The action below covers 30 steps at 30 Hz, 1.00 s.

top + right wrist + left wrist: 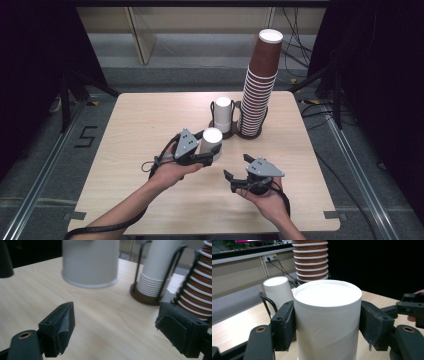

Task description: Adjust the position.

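1. Left gripper (208,148): black body topped by a grey three-cornered plate with small dark holes; a black cable loops off behind it.
2. Right gripper (239,167): same black build and grey plate.
3. Jaw pads are dark and frayed at the edges; brass-ringed holes mark the arms.
4. Forearms bare, no sleeves.
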Motion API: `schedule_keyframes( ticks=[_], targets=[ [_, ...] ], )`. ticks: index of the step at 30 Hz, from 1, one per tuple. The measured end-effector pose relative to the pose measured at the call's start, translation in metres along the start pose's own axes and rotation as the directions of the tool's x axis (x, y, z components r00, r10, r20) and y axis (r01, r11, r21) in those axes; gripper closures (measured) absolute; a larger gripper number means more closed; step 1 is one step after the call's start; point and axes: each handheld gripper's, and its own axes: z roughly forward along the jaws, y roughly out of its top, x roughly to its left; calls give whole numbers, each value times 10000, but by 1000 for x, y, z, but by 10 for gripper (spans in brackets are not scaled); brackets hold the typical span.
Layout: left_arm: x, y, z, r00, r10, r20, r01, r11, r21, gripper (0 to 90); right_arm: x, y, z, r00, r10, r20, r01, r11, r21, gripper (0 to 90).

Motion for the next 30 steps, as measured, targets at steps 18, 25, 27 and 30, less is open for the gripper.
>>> schedule_keyframes(
  ticks=[18,25,27,30],
  targets=[
    [-30,-15,1,9961,-278,835,270,9996,111,336,24,5,4,9988,-252,-428,232,9986,-467,147],
    [-38,-19,3,9942,-335,1023,324,9994,125,335,22,4,10,9983,-477,-335,462,9979,-465,149],
    [-39,-20,4,9938,-332,1062,321,9994,122,336,21,4,10,9984,-466,-315,453,9981,-417,151],
    [-41,-21,4,9933,-398,1085,383,9991,162,335,21,2,14,9979,-588,-274,573,9970,-528,166]
  ],
)
